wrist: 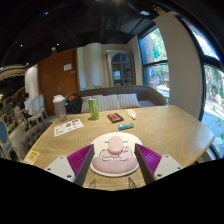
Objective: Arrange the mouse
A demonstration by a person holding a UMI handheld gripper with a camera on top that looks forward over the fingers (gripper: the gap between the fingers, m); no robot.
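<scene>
A living room fills the background, with tall windows (155,55) showing greenery on one side and a sofa (112,100) with striped cushions standing beyond the far edge of a broad wooden counter (150,128). The counter spreads wide ahead of the gripper (115,161) and carries a scatter of things well apart from each other: a sheet of printed paper (68,126) lies flat toward the left, a green bottle (94,109) stands upright near the far edge, a small red-brown box (115,117) lies just right of the bottle, and a slim teal item (126,126), too small to identify, lies nearer the middle. Closer in, a round white mat (96,168) rests on the counter directly between the fingers (82,158), whose purple pads face it from either side. On the mat sits the mouse (116,147), pale pink, its length running away from the camera. The fingers are spread apart, with the mouse standing between them and a visible gap of mat at each side, so neither pad presses on it.
</scene>
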